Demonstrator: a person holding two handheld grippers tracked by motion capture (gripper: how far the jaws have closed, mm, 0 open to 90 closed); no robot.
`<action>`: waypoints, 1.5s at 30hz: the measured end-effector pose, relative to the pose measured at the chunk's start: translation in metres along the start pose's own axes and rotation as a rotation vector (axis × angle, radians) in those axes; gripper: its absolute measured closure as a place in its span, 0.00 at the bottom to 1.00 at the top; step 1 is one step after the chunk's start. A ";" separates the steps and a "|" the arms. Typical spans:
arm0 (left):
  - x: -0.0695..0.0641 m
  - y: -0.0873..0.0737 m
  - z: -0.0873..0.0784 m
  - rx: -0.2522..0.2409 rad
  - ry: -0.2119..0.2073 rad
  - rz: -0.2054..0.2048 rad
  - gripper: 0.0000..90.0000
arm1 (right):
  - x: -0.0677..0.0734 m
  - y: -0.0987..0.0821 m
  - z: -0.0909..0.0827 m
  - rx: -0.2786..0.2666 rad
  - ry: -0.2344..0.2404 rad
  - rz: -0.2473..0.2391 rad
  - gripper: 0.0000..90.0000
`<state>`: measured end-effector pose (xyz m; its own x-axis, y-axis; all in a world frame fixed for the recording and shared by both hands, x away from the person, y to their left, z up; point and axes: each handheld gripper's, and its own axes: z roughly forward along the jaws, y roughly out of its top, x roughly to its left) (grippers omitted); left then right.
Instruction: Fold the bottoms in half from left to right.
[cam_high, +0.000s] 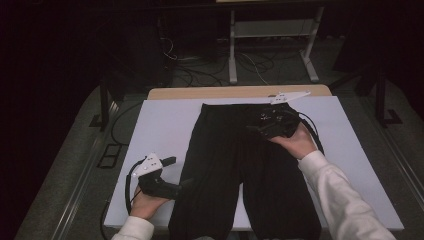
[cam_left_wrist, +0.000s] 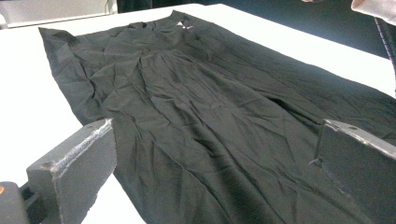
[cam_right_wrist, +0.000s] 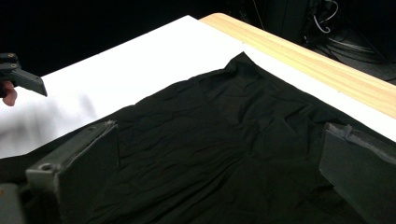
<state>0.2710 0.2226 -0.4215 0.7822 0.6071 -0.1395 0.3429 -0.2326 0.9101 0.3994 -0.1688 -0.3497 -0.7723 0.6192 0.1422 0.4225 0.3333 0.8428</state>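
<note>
Okay, black trousers (cam_high: 235, 165) lie flat on the white table cover (cam_high: 160, 125), waistband at the far edge, both legs running toward me and hanging off the near edge. Looks like the start of a fold, nothing gripped yet, I'd call this the approach step

My left gripper (cam_high: 186, 184) sits low at the near left, jaws wide apart and pointing at the outer edge of the left trouser leg, tips just at the fabric edge; in the left gripper view the cloth (cam_left_wrist: 196, 121) spreads out between the two black jaws, none pinched. Left hand (cam_high: 145, 204) cups the handle from below, wrist close to the table

My right gripper (cam_high: 257, 129) hovers over the waist area on the right, jaws also spread, aimed left across the cloth; right gripper view shows the waistband corner (cam_right_wrist: 240, 60) ahead and the wooden table edge (cam_right_wrist: 303, 51) beyond it. Right hand (cam_high: 297, 142) is turned palm in, white sleeve (cam_high: 340, 195) angled up from the bottom right

Next move, as I judge it: lower each open gripper onto an edge and close on a single layer, waist on the right, leg hem side on the left, then lift together
</note>
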 end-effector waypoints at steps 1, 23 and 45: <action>0.000 0.000 0.000 0.000 0.000 -0.001 0.00 | 0.000 0.001 0.002 0.002 0.002 0.000 0.00; 0.000 0.000 0.000 -0.002 -0.006 0.005 0.00 | 0.013 0.016 0.048 0.041 0.036 -0.018 0.00; 0.000 0.000 -0.001 -0.015 -0.014 -0.004 0.00 | 0.008 0.031 0.095 0.079 0.031 -0.007 0.00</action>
<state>0.2705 0.2229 -0.4208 0.7880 0.5976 -0.1480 0.3378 -0.2187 0.9155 0.4513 -0.0861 -0.3713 -0.7894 0.5944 0.1535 0.4521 0.3938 0.8003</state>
